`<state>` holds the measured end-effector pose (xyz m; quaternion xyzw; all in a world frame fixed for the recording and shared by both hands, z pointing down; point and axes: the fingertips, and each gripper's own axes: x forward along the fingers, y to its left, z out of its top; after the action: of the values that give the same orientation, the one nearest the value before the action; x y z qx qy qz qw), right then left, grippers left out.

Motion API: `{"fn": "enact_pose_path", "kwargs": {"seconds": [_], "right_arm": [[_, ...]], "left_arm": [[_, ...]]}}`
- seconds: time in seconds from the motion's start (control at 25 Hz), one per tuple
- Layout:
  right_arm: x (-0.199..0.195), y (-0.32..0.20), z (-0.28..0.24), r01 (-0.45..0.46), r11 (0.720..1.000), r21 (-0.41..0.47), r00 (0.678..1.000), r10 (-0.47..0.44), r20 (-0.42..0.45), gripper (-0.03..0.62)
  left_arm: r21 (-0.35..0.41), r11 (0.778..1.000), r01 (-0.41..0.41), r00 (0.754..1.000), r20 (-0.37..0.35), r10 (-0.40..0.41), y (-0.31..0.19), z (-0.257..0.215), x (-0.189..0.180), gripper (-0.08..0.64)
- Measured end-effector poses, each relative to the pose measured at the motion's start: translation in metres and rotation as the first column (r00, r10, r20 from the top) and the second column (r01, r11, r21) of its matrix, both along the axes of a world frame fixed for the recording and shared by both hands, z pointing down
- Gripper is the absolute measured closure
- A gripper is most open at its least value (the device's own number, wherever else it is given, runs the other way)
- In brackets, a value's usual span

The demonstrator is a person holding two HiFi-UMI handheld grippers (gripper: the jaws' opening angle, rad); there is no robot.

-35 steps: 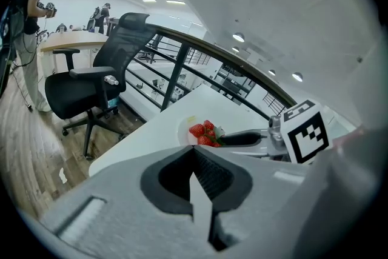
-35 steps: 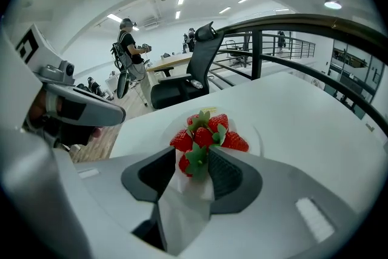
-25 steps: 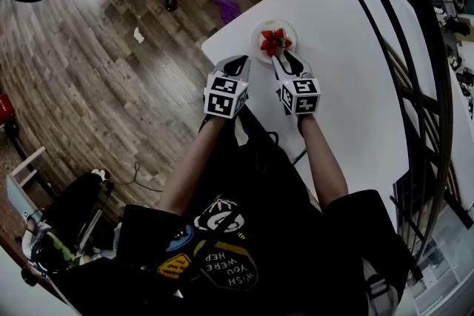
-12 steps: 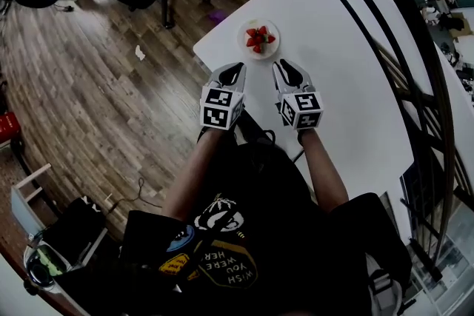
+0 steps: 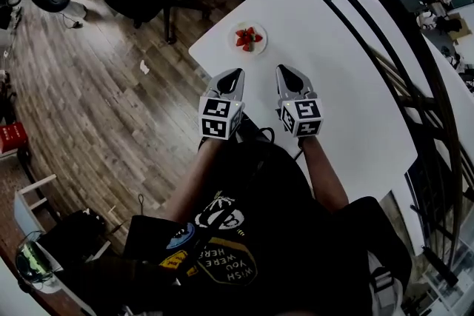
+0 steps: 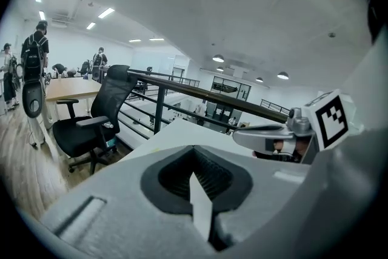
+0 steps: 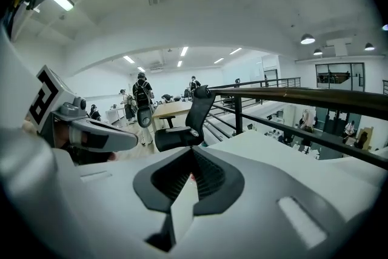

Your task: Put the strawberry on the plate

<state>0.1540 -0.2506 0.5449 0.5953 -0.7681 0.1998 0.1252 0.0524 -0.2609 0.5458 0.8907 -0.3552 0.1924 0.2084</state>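
Strawberry (image 5: 248, 37) on plate (image 5: 262, 46), white table (image 5: 341, 85) above wood floor (image 5: 96, 107); left hand-held gripper (image 5: 234, 73), right hand-held gripper (image 5: 286, 71) closed.

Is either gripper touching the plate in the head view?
No: the left gripper and right gripper both sit short of the plate holding the strawberries, with bare table between.
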Motion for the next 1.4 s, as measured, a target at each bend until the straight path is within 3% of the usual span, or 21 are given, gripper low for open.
{"fn": "enact_pose_path", "kwargs": {"seconds": [0.24,0.56,0.96,1.4], "right_arm": [[0.003,0.024,-0.019,0.001,0.999,0.043,1.000,-0.001,0.016,0.589],[-0.005,0.063,-0.046,-0.031,0.995,0.100,0.999,0.028,0.034,0.589],[-0.048,0.107,-0.097,0.019,0.989,0.149,0.999,-0.022,0.023,0.590],[-0.076,0.141,-0.116,0.052,0.981,0.188,0.998,-0.058,0.026,0.589]], "left_arm": [[0.071,0.997,0.030,0.999,-0.017,-0.029,0.019,-0.029,-0.002,0.560],[0.141,0.990,0.001,0.998,-0.055,0.006,0.049,-0.064,-0.005,0.560],[0.167,0.986,0.004,0.994,-0.106,0.014,0.096,-0.106,-0.026,0.560],[0.192,0.981,0.004,0.994,-0.112,0.018,0.139,-0.114,-0.047,0.560]]}}
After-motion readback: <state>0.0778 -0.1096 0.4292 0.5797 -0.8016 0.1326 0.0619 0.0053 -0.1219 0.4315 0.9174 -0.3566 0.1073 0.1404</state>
